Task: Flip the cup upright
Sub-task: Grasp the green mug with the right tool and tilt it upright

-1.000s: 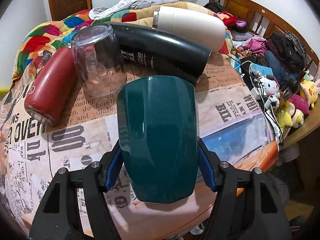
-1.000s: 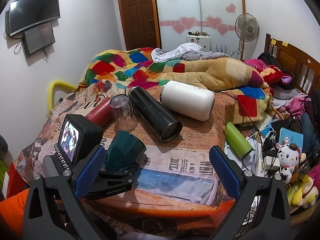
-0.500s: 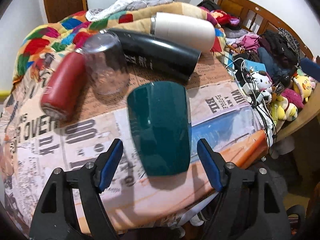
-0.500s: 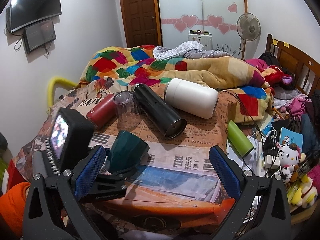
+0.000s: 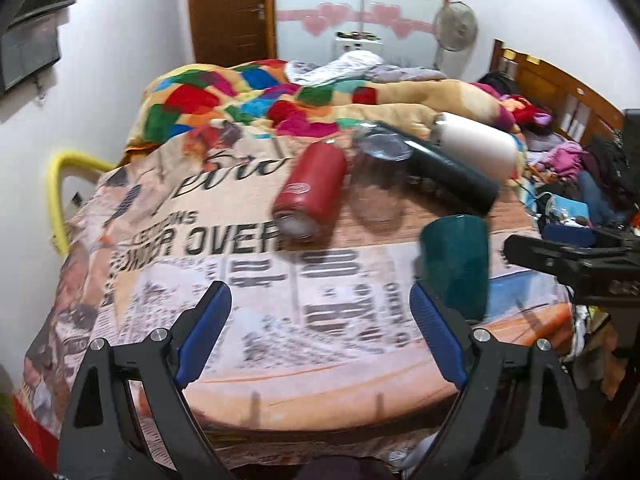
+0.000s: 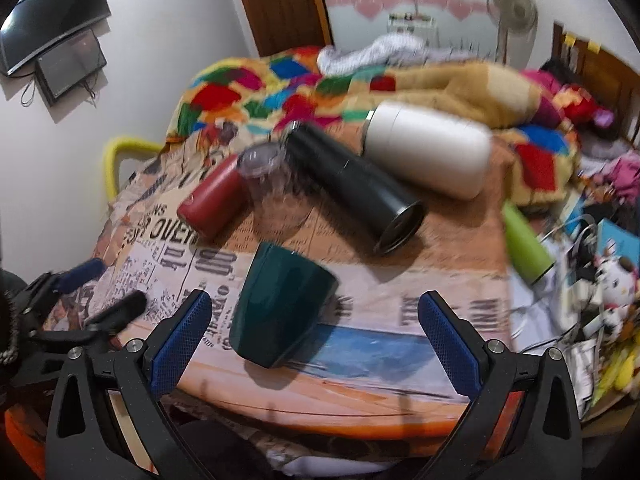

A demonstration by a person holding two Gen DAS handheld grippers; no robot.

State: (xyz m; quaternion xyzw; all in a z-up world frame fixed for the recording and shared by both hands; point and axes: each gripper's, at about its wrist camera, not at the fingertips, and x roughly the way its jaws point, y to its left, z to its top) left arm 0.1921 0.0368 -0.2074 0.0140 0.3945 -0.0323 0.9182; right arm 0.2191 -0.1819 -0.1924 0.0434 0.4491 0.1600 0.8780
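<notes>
A dark teal cup [image 6: 280, 300] stands upside down, wide rim on the newspaper-print cloth [image 6: 440, 292], near the table's front edge. It also shows in the left wrist view [image 5: 456, 264], right of centre. My left gripper [image 5: 320, 336] is open and empty, pulled back to the left of the cup; it appears at the left edge of the right wrist view [image 6: 92, 296]. My right gripper [image 6: 314, 340] is open and empty, with the cup just ahead between its fingers, apart from both pads.
Behind the cup lie a red bottle [image 6: 216, 204], an upturned clear glass [image 6: 272, 192], a black flask [image 6: 352, 188] and a white flask [image 6: 428, 148]. A green bottle [image 6: 526, 244] and toys sit at the right. A colourful quilt [image 5: 280, 96] lies behind.
My left gripper let go of the teal cup, opened wide and drew back to the left. The right gripper moved in, so the cup now sits between its fingers.
</notes>
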